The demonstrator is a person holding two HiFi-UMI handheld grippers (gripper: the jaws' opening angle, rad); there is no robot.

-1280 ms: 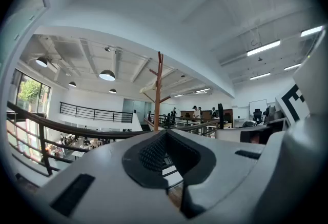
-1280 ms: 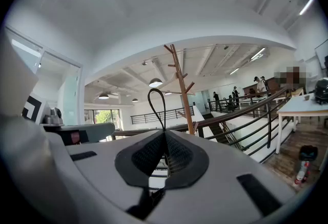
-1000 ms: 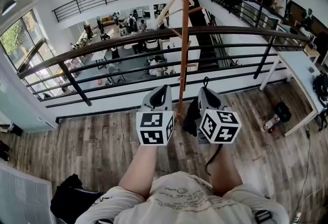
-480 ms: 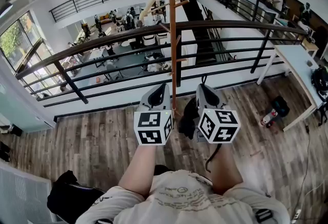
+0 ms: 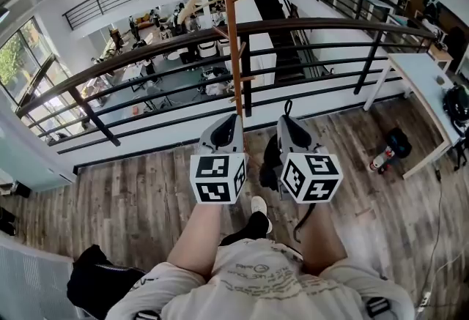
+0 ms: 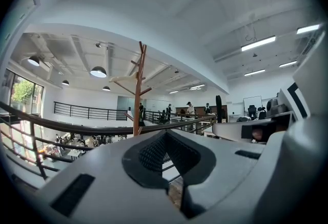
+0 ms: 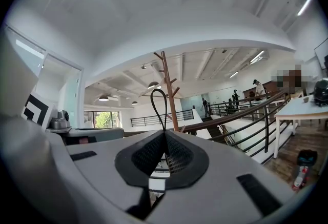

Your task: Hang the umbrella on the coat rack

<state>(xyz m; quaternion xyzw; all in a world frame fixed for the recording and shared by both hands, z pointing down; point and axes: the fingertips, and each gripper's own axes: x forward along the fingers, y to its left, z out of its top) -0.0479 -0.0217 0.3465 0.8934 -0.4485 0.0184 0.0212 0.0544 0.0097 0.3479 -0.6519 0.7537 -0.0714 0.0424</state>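
Note:
The wooden coat rack (image 5: 231, 33) stands by the balcony railing, straight ahead of both grippers and slightly left of the gap between them. My right gripper (image 5: 286, 132) is shut on the thin black strap loop (image 7: 159, 107) of the umbrella. The loop sticks up from the closed jaws. The folded black umbrella (image 5: 270, 165) hangs under that gripper. In the right gripper view the coat rack (image 7: 169, 95) rises just behind the loop. My left gripper (image 5: 223, 139) is held level beside it, its jaws shut with nothing in them. The left gripper view shows the coat rack (image 6: 137, 95) left of centre.
A dark metal railing (image 5: 308, 25) runs across in front, with a lower floor beyond it. A white table (image 5: 418, 84) stands at the right, with a red and black object (image 5: 388, 150) on the floor near it. A black bag (image 5: 95, 274) lies lower left. The person's shoe (image 5: 258, 205) is forward.
Both grippers have moved forward towards the railing and rack. In the head view the rack has shifted left and nearer, and a shoe has stepped into view below the grippers.

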